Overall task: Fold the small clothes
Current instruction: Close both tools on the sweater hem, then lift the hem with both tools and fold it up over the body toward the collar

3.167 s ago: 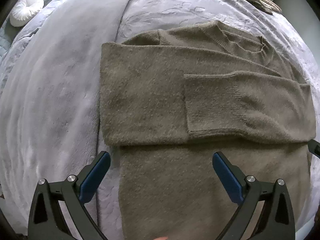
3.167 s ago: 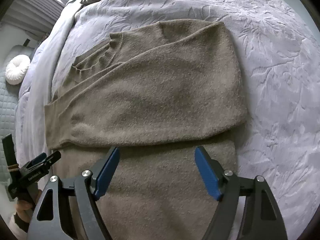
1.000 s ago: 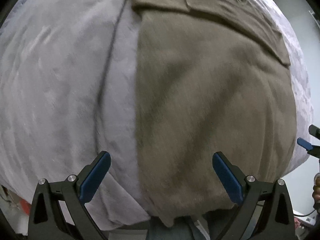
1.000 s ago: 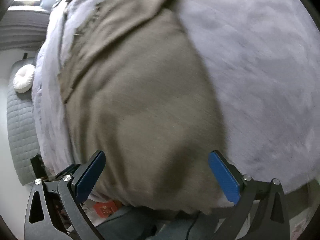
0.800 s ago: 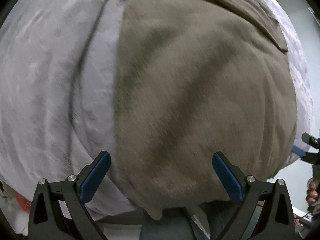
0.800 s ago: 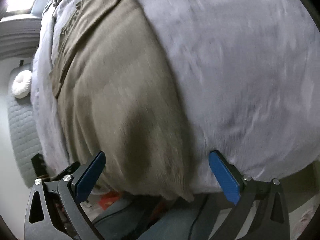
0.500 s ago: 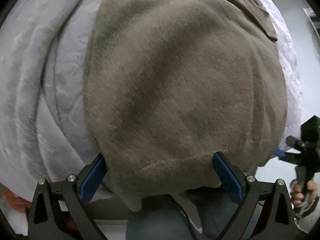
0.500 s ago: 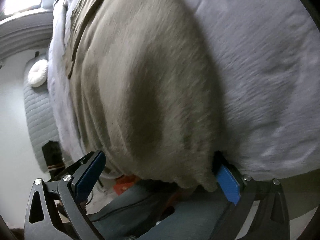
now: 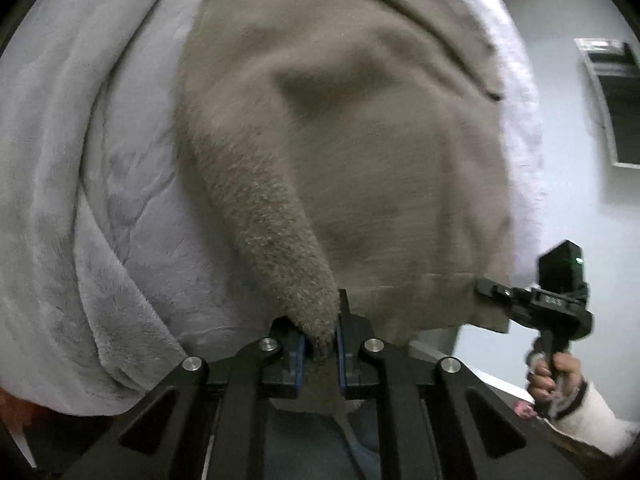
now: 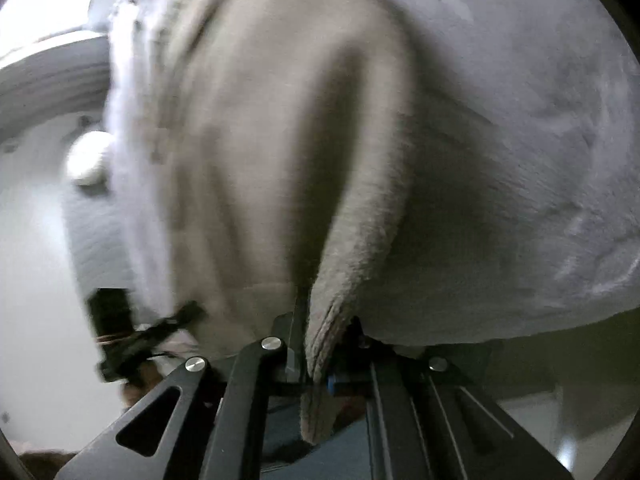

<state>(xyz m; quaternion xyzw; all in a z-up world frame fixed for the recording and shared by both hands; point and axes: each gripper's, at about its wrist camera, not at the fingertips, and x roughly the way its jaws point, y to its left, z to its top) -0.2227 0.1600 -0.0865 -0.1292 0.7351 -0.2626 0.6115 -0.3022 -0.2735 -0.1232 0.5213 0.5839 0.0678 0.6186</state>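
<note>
A taupe knit sweater lies on a grey bed cover, its hem hanging over the bed's near edge. My left gripper is shut on the hem's left corner, which bunches between the blue pads. My right gripper is shut on the hem's right corner of the sweater. The right gripper also shows in the left wrist view, gripping the hem at the far right, held by a hand. The left gripper shows in the right wrist view, blurred. The sweater's folded sleeves are at the far end.
The grey plush bed cover drapes over the bed edge, also in the right wrist view. A white round cushion is at the far left. A white wall is to the right.
Both grippers moved down to the sweater's hem at the bed edge and closed from open onto its two bottom corners. The hem now bunches up in the jaws.
</note>
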